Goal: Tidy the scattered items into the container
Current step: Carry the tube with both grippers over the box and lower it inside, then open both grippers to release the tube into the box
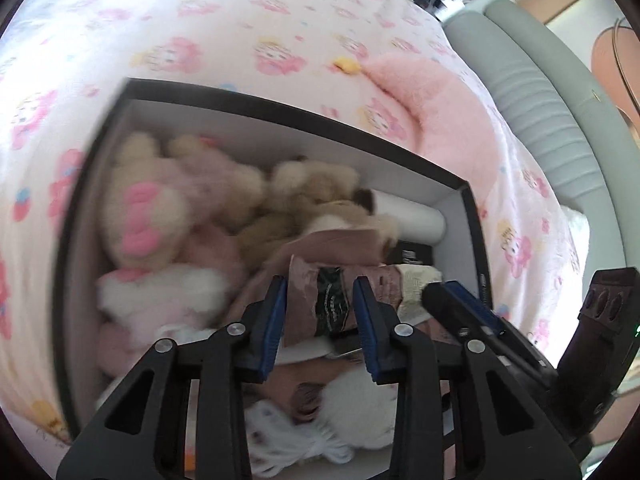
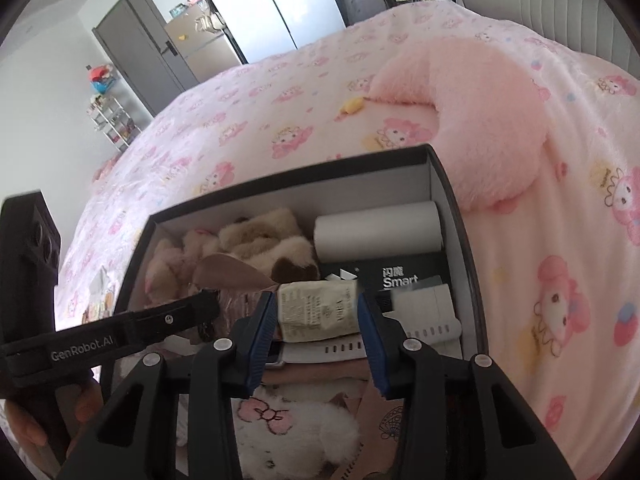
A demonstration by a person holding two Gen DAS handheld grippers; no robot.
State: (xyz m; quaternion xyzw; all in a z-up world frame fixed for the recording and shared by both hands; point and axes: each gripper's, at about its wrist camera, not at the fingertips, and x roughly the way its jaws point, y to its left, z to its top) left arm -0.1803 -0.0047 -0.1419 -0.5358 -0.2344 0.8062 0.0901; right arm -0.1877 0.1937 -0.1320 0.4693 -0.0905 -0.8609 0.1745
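Observation:
A dark-rimmed box (image 1: 280, 114) (image 2: 288, 176) stands on the bed, holding plush toys (image 1: 148, 216), a white roll (image 2: 376, 232) and a black carton (image 2: 396, 278). My left gripper (image 1: 320, 284) hangs low over the box's near end, shut on a brown packet (image 1: 326, 308) with a dark label that fills the gap between its pads. Just to its right, my right gripper (image 2: 315, 298) is shut on a beige printed packet (image 2: 316, 316) (image 1: 414, 282), whose edges meet both blue pads. A white plush with a pink bow (image 2: 280, 420) lies beneath.
A small yellow item (image 2: 352, 105) (image 1: 347, 65) lies on the pink patterned bedsheet (image 2: 240, 128) beyond the box, beside a fluffy pink pillow (image 2: 480, 120). A grey padded headboard (image 1: 540, 120) runs along the right. A fridge (image 2: 200, 48), a door and a shelf stand far back left.

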